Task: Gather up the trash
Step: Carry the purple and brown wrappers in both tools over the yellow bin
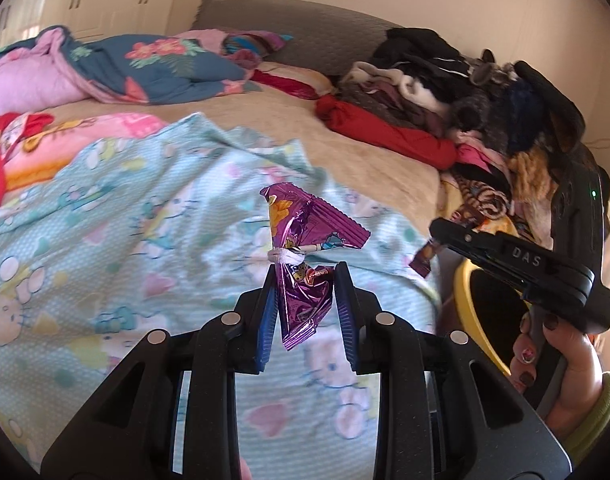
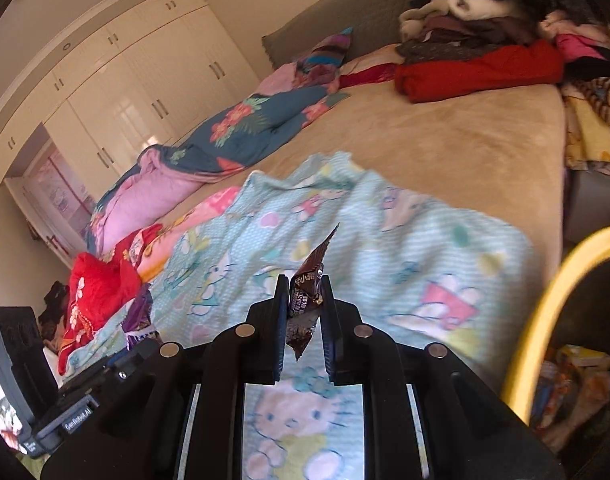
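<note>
A crumpled purple snack wrapper (image 1: 305,248) with a white twisted band stands up between the blue pads of my left gripper (image 1: 305,276), which is shut on it above the pale blue cartoon blanket (image 1: 125,216). My right gripper (image 2: 304,286) is shut on a small dark brown wrapper (image 2: 307,292), whose pointed end sticks up past the fingertips. In the left wrist view the right gripper (image 1: 435,232) shows at the right, held by a hand (image 1: 545,356), with the brown wrapper (image 1: 423,260) hanging from its tip. In the right wrist view the purple wrapper (image 2: 139,316) peeks out at the lower left.
A yellow-rimmed bin (image 2: 545,312) stands beside the bed at the right, with wrappers inside; its rim (image 1: 471,312) also shows in the left wrist view. A pile of clothes (image 1: 445,92) covers the bed's far right. Folded quilts (image 1: 105,68) lie at the far left. White wardrobes (image 2: 125,92) line the wall.
</note>
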Action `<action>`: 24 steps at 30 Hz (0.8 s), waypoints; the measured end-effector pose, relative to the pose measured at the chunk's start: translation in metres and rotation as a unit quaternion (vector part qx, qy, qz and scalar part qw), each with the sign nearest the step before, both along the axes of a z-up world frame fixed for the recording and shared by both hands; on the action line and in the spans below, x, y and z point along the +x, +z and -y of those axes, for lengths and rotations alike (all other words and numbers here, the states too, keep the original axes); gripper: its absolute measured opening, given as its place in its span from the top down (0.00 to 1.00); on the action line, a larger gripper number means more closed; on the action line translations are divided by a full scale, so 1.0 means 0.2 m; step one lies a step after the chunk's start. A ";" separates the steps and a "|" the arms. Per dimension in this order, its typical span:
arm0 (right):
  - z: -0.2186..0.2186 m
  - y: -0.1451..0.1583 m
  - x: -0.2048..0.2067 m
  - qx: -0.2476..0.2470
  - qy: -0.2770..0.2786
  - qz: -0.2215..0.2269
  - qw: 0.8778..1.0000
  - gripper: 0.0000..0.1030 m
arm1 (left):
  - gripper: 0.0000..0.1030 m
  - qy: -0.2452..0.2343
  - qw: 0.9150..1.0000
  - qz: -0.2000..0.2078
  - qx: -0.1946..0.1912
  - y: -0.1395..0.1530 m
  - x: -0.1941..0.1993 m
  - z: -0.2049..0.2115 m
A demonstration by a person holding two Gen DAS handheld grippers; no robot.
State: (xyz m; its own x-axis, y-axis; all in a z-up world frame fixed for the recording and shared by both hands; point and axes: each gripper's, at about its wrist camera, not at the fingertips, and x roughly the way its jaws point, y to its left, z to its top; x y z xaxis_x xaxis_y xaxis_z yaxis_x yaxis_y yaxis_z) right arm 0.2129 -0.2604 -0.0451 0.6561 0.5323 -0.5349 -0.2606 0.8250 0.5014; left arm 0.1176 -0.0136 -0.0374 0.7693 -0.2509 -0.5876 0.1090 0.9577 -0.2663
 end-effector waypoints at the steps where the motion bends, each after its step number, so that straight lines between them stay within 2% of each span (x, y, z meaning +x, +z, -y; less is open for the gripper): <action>1: 0.06 0.00 -0.02 0.000 -0.010 0.001 1.000 0.86 | 0.80 -0.006 1.000 0.002 0.001 0.01 0.00 0.03; 12: 0.55 -0.03 -0.23 -0.013 -0.097 -0.016 0.995 0.86 | 0.80 -0.081 0.997 0.009 0.011 0.04 0.01 0.43; 24: 0.93 -0.15 -0.41 -0.044 -0.155 -0.052 0.986 0.86 | 0.80 -0.178 0.984 -0.007 0.028 -0.03 0.07 0.95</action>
